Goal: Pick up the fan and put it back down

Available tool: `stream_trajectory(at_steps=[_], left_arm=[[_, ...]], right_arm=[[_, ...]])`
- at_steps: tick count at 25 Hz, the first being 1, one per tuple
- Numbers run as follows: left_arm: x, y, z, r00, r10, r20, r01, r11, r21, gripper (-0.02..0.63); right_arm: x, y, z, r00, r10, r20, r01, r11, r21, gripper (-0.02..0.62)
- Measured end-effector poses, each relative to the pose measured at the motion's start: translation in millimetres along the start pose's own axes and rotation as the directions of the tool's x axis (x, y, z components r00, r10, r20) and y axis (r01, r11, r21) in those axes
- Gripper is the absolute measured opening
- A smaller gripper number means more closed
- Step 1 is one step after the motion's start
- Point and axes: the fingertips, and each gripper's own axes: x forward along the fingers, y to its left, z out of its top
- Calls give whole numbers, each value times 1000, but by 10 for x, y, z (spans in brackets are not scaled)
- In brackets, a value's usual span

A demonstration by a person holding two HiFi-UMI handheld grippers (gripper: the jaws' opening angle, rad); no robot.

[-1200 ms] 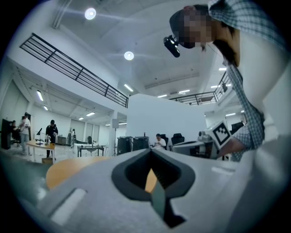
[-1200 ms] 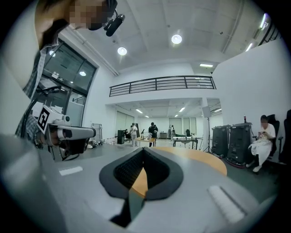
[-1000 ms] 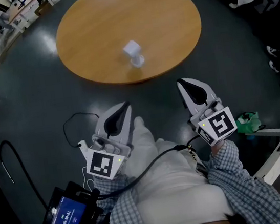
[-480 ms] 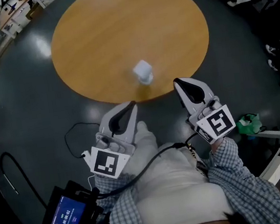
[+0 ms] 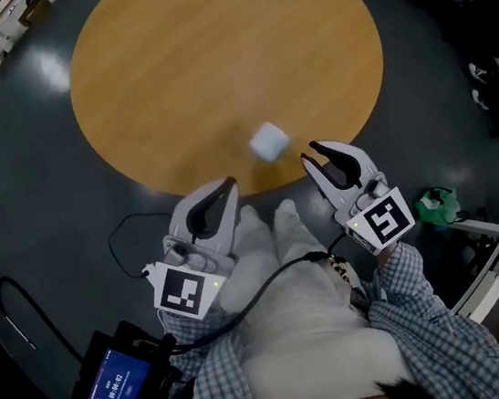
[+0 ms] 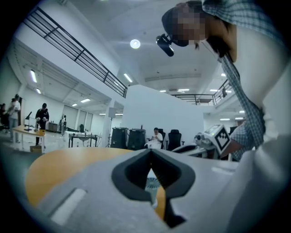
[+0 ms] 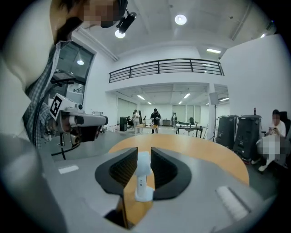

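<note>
The fan (image 5: pixel 269 141) is standing upright near the counter (image 5: pixel 166 67) edge, just ahead of the right tool (image 5: pixel 314 155). Its jaws have just been opening and are holding nothing yet. The left tool (image 5: pixel 227 186) is sitting pressed together. Advisable: centring the fan's body between the jaws before closing.

L gripper (image 5: pixel 226 186): jaws together, pointing far. R gripper (image 5: pixel 313 154): jaws just opening, partly apart, empty, alongside L.

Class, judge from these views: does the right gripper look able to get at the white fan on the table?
Probably yes. The right gripper, its fingers just opening with nothing between them, points at the fan near the table's edge; nothing stands between.
</note>
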Motion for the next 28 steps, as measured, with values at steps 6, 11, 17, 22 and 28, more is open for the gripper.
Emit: stream_trajectory(at_steps=[6,11,17,22,28], left_arm=[[-16,80,-268,997,68,-35,-72,992,-99,0],[-31,242,-533,990,117,-80,-127,983,-135,0],[-91,355,-666,980,165,-114,-181,972,-149,0],[-143,425,-712,971,199,-134,-218,965,-145,0],[-119,459,-712,966,215,-144,-233,964,-128,0]], right_arm=[[152,126,-544,985,107,-134,-101,994,50,161],[475,193,-962,962,175,-210,-168,984,55,199],[830,249,-1144,957,197,-212,-190,980,54,219],[1050,274,-1043,964,217,-157,-202,974,107,232],[1125,348,-945,956,267,-126,-263,964,41,153]])
